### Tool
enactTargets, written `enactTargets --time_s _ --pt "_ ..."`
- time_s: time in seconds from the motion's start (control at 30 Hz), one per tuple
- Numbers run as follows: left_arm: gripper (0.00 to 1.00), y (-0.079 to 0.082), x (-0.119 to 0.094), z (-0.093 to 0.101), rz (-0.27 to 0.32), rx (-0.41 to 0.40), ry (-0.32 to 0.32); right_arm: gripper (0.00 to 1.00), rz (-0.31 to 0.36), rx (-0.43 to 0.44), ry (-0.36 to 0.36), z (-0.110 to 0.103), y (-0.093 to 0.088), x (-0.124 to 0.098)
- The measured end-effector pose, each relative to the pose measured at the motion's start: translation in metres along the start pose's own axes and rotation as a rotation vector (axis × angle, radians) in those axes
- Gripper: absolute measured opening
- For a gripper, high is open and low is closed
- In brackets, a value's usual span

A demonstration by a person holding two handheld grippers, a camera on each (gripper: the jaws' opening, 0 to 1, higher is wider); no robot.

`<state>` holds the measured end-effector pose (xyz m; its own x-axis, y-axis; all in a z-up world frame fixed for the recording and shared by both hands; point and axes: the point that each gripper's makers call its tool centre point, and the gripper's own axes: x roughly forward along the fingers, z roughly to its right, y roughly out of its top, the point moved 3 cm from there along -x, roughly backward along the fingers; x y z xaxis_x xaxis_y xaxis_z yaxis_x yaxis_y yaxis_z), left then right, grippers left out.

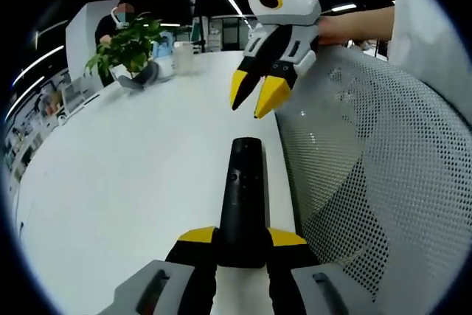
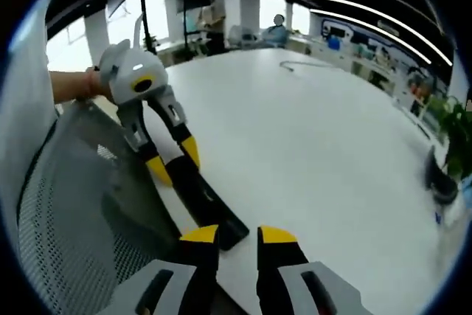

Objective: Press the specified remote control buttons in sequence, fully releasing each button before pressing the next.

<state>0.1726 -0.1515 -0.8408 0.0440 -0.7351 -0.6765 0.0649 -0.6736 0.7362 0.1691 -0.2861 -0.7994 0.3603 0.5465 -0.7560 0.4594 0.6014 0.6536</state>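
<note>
A slim black remote control (image 1: 242, 201) points away from me, and my left gripper (image 1: 242, 245) is shut on its near end, holding it over the white table (image 1: 125, 175). My right gripper (image 1: 254, 101) hangs above the remote's far end with its yellow tips pointing down, a narrow gap between them and nothing held; it stays clear of the remote. In the right gripper view the remote (image 2: 203, 201) slants down from the left gripper (image 2: 171, 160), and its free end lies just ahead of my right gripper (image 2: 238, 237).
A grey mesh chair back (image 1: 369, 175) (image 2: 74, 212) stands right beside the remote at the table's edge. A potted plant (image 1: 129, 46) sits at the table's far side. A thin cable (image 2: 295, 66) lies far off on the table.
</note>
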Motion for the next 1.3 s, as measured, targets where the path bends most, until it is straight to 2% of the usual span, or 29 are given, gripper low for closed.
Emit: enactTargets --time_s 0.3,0.57,0.97,1.3 --pt "0.25 -0.001 -0.001 0.001 0.015 0.003 0.002 0.12 -0.051 -0.016 0.022 0.0 -0.002 0.006" --pt "0.25 -0.001 -0.002 0.001 0.018 0.0 0.001 0.0 -0.093 -0.071 0.047 0.0 -0.005 0.013" --pt "0.25 -0.001 -0.002 0.001 0.018 -0.002 0.001 0.0 -0.151 -0.116 0.087 -0.001 -0.008 0.023" --pt "0.25 -0.002 -0.002 0.002 0.02 0.001 -0.001 0.0 -0.227 -0.204 0.102 -0.003 -0.011 0.027"
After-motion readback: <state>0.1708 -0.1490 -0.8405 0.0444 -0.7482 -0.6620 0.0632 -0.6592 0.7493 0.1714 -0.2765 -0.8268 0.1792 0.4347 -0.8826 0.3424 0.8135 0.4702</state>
